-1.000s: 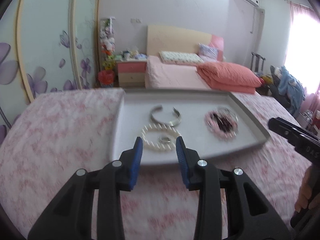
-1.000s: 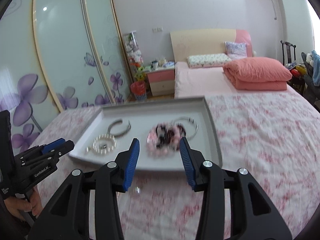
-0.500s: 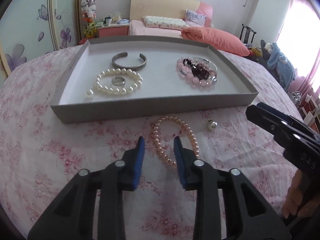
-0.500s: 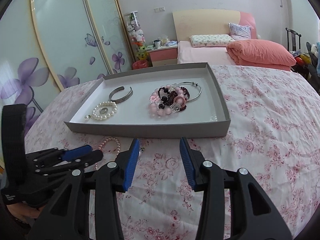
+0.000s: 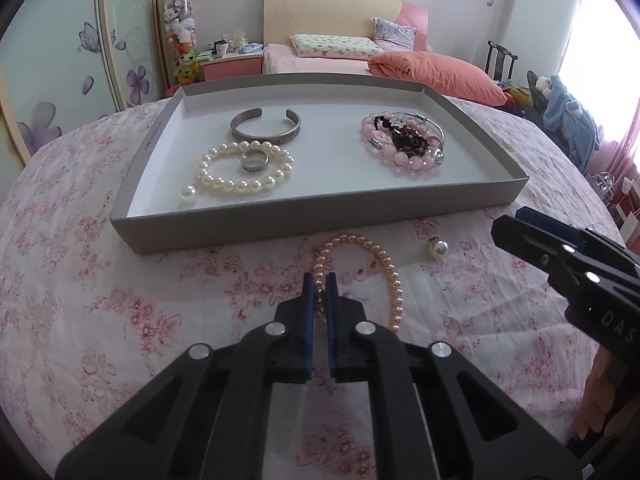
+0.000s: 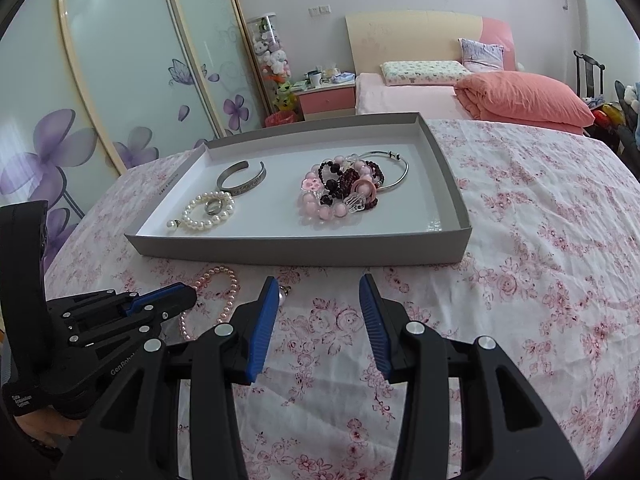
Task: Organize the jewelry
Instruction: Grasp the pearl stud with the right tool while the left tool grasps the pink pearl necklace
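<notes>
A pink pearl necklace point(image 5: 384, 268) lies on the floral cloth in front of a grey tray point(image 5: 320, 220). My left gripper point(image 5: 319, 280) is shut on the necklace's left strand; it also shows in the right wrist view point(image 6: 188, 294) over the necklace point(image 6: 224, 280). A loose pearl bead point(image 5: 438, 248) lies to the right. The tray point(image 6: 304, 246) holds a white pearl bracelet point(image 5: 244, 170) with a ring point(image 5: 255, 161), a silver cuff point(image 5: 266, 126) and a pile of pink and dark bead bracelets point(image 5: 404, 144). My right gripper point(image 6: 319, 286) is open and empty, near the tray's front wall.
The floral cloth point(image 6: 540, 260) covers the surface around the tray. A bed with an orange quilt point(image 6: 520, 96), a nightstand point(image 6: 326, 98) and sliding wardrobe doors point(image 6: 120, 80) stand behind.
Both grippers tilted down and came nearer to the cloth in front of the tray. My left gripper went from open to shut around the pink necklace's strand. The right gripper stayed open.
</notes>
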The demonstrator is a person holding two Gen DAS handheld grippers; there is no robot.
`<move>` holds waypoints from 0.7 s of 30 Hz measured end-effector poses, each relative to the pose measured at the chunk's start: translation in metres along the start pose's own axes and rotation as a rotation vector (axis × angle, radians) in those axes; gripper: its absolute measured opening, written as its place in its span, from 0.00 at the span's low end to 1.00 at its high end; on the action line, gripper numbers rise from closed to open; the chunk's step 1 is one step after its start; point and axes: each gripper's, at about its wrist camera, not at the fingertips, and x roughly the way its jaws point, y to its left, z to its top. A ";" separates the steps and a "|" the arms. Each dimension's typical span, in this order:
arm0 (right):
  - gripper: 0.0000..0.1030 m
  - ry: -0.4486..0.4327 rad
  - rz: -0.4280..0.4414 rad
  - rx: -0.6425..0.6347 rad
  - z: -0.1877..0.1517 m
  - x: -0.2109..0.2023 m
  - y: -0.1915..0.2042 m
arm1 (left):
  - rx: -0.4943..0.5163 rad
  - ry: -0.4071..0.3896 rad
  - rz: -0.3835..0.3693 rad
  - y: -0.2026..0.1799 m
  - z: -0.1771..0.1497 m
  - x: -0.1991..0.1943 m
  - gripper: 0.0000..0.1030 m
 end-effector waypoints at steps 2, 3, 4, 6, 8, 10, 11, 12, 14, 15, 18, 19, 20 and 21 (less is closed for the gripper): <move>0.42 0.003 0.000 -0.004 0.000 0.000 0.001 | -0.002 0.002 0.006 0.006 -0.001 -0.002 0.06; 0.42 0.006 0.002 -0.008 -0.001 0.001 0.002 | -0.004 0.002 0.013 0.011 -0.002 -0.003 0.06; 0.42 0.009 0.004 -0.013 -0.001 0.001 0.002 | -0.011 0.002 0.025 0.018 -0.003 -0.005 0.06; 0.42 0.016 0.008 -0.022 -0.002 0.002 0.003 | -0.026 0.003 0.046 0.031 -0.004 -0.007 0.06; 0.42 0.026 0.015 -0.033 -0.003 0.004 0.007 | -0.048 0.005 0.075 0.049 -0.006 -0.011 0.06; 0.42 0.038 0.020 -0.049 -0.004 0.006 0.010 | -0.070 0.006 0.097 0.064 -0.006 -0.013 0.06; 0.42 0.045 0.022 -0.056 -0.005 0.008 0.012 | -0.085 0.006 0.111 0.072 -0.007 -0.014 0.06; 0.42 0.053 0.024 -0.063 -0.005 0.010 0.014 | -0.093 0.005 0.116 0.077 -0.007 -0.016 0.06; 0.42 0.071 0.024 -0.077 -0.006 0.015 0.019 | -0.101 0.002 0.126 0.085 -0.008 -0.018 0.06; 0.42 0.081 0.023 -0.084 -0.006 0.018 0.022 | -0.098 -0.001 0.128 0.085 -0.009 -0.019 0.06; 0.41 0.099 0.017 -0.090 -0.007 0.023 0.026 | -0.095 -0.004 0.131 0.085 -0.010 -0.020 0.07; 0.39 0.106 0.015 -0.094 -0.007 0.026 0.028 | -0.097 -0.004 0.127 0.085 -0.011 -0.020 0.07; 0.37 0.110 0.012 -0.098 -0.007 0.027 0.029 | -0.099 -0.005 0.125 0.086 -0.011 -0.020 0.07; 0.36 0.115 0.008 -0.101 -0.007 0.029 0.031 | -0.101 -0.005 0.123 0.086 -0.011 -0.020 0.07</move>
